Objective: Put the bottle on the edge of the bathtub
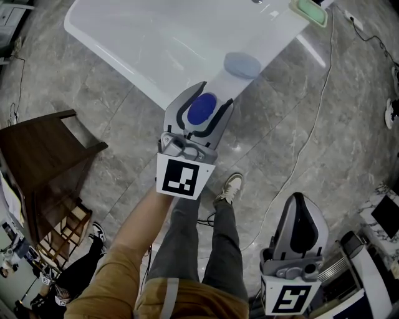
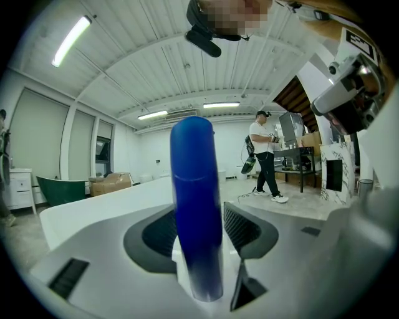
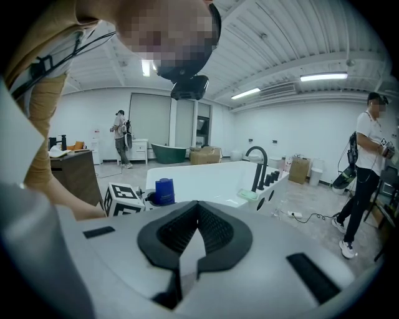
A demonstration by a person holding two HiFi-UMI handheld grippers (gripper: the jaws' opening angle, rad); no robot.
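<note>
A blue bottle stands upright on the near corner of the white bathtub's rim. My left gripper reaches over that corner with a jaw on each side of the bottle. In the left gripper view the bottle rises between the dark pads, and a narrow gap shows beside it, so the jaws are open. The right gripper view shows the bottle far off on the tub. My right gripper hangs low at the right over the floor, shut and empty.
A pale blue disc lies on the rim beyond the bottle, and a green soap dish sits at the far end. A dark wooden stool stands left. A cable runs across the grey floor. Another person stands far right.
</note>
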